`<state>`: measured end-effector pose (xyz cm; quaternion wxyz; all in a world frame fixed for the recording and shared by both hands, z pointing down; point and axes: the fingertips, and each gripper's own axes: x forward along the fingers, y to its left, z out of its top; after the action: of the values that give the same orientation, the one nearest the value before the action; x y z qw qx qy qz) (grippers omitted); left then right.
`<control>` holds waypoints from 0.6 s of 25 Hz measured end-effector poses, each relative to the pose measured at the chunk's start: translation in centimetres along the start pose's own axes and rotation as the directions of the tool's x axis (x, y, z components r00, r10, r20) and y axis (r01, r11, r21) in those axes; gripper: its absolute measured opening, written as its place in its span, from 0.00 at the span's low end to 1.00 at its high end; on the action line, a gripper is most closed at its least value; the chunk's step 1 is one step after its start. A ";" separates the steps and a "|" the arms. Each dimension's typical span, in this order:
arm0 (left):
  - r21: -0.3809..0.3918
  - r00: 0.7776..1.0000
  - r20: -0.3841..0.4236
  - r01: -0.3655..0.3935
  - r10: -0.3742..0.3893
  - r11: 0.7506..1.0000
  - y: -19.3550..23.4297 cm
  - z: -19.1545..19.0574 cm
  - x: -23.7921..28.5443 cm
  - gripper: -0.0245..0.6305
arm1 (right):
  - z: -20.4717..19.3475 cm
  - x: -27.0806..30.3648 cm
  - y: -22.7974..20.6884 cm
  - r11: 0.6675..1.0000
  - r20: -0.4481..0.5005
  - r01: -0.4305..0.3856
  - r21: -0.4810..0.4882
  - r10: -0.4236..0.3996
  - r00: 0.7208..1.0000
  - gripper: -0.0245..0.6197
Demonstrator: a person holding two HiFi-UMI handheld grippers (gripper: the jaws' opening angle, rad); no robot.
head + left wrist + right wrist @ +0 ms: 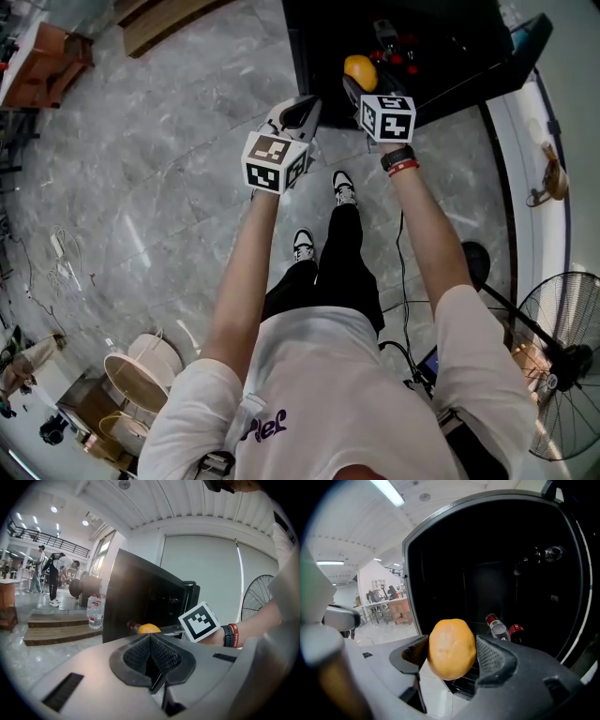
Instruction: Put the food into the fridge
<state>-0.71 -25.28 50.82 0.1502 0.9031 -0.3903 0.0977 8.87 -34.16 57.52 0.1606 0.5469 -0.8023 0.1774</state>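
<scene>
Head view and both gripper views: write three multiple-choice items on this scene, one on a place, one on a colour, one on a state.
1. Where is the fruit?
A. on the floor
B. between the right tool's jaws
C. on a table

2. What colour is the cap of the bottle inside the fridge?
A. blue
B. green
C. red

3. How do the left tool's jaws stand?
A. shut, empty
B. wide open
C. shut on a bottle

Answers:
1 B, both pads press its sides.
2 C, a red top shows in the dark interior.
3 A, the pads meet with nothing between them.
</scene>
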 end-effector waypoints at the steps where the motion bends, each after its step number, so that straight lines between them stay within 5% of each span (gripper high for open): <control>1: -0.003 1.000 0.001 0.001 -0.001 1.000 0.1 -0.1 0.2 0.06 | -0.1 0.4 -0.1 1.000 -0.002 -0.002 0.002 0.002 1.000 0.55; 15: 0.011 1.000 0.027 -0.003 0.003 1.000 1.7 -3.0 1.9 0.06 | -1.8 6.8 -1.8 0.999 -0.011 -0.011 -0.042 0.011 1.000 0.55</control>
<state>-0.86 -26.60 54.52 0.1396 0.9046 -0.3930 0.0876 8.26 -39.52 62.37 0.1755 0.5380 -0.8079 0.1644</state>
